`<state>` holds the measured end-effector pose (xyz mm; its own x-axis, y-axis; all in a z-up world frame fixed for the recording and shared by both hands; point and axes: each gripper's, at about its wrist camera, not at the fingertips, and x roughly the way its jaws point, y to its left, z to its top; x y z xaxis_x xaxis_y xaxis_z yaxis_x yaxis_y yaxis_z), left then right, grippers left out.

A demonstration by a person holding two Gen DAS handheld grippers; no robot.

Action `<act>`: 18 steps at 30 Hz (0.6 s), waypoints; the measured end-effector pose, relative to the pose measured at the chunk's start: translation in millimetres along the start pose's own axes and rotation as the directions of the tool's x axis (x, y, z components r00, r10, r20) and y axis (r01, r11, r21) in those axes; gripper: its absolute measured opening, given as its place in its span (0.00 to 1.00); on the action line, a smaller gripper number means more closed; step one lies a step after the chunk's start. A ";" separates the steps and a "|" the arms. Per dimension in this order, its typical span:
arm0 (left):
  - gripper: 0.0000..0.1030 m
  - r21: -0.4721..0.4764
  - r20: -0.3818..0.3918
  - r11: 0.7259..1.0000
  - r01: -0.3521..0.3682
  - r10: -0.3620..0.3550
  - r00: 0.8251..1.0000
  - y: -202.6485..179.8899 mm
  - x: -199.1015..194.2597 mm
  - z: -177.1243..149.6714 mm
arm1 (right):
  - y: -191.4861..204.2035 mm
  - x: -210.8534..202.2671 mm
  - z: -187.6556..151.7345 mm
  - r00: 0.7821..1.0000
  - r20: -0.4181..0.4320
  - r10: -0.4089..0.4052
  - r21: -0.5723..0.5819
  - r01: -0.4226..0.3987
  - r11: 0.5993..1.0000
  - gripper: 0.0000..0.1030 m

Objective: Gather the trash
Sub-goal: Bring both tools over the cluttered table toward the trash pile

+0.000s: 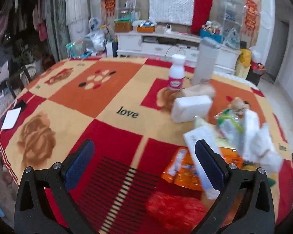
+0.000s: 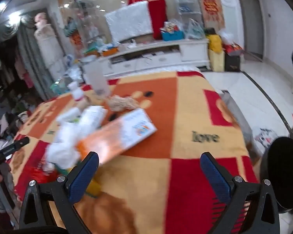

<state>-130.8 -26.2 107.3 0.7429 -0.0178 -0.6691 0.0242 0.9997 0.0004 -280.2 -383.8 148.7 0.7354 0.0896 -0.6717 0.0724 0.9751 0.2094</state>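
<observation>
Trash lies in a heap on the patterned blanket (image 1: 111, 97). In the left wrist view I see a white foam block (image 1: 191, 108), a white carton (image 1: 203, 152), an orange wrapper (image 1: 179, 169), crumpled white paper (image 1: 263, 148), a red crinkly wad (image 1: 173, 208) and a white bottle with a pink label (image 1: 176, 74). My left gripper (image 1: 144, 161) is open and empty, the heap at its right finger. In the right wrist view an orange-and-white flat box (image 2: 119, 136), white paper (image 2: 64, 148) and brown crumpled paper (image 2: 123, 102) lie ahead left. My right gripper (image 2: 149, 169) is open and empty.
A tall white cylinder bin (image 1: 205, 60) stands at the blanket's far edge. A white card (image 1: 10, 118) lies at the left edge. A black round object (image 2: 285, 173) is at the right of the right wrist view. A white TV cabinet (image 2: 156, 58) stands behind.
</observation>
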 end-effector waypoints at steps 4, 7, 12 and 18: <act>0.99 0.034 0.054 0.999 0.007 -0.009 0.998 -22.8 -23.6 0.3 | 13.8 -10.9 13.0 0.999 0.041 0.023 -0.047 -0.021 0.999 1.00; 0.99 0.039 0.067 0.999 0.031 -0.033 0.997 -32.1 -31.0 2.7 | 22.6 -17.3 19.4 0.997 0.062 0.034 -0.052 -0.031 0.998 1.00; 0.99 0.062 0.103 0.997 0.043 -0.049 0.994 -51.6 -43.8 4.2 | 30.8 -27.3 25.1 0.994 0.110 0.007 -0.083 0.002 0.997 1.00; 0.99 0.062 0.114 0.996 0.070 -0.077 0.990 -64.9 -52.4 5.4 | 35.3 -31.8 30.3 0.991 0.134 -0.005 -0.082 0.016 0.996 1.00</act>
<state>-167.7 -90.2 146.4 0.8104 -0.0964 -0.5779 0.1178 0.9930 -0.0004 -280.7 -358.3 199.0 0.8187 0.0570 -0.5713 0.0283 0.9898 0.1393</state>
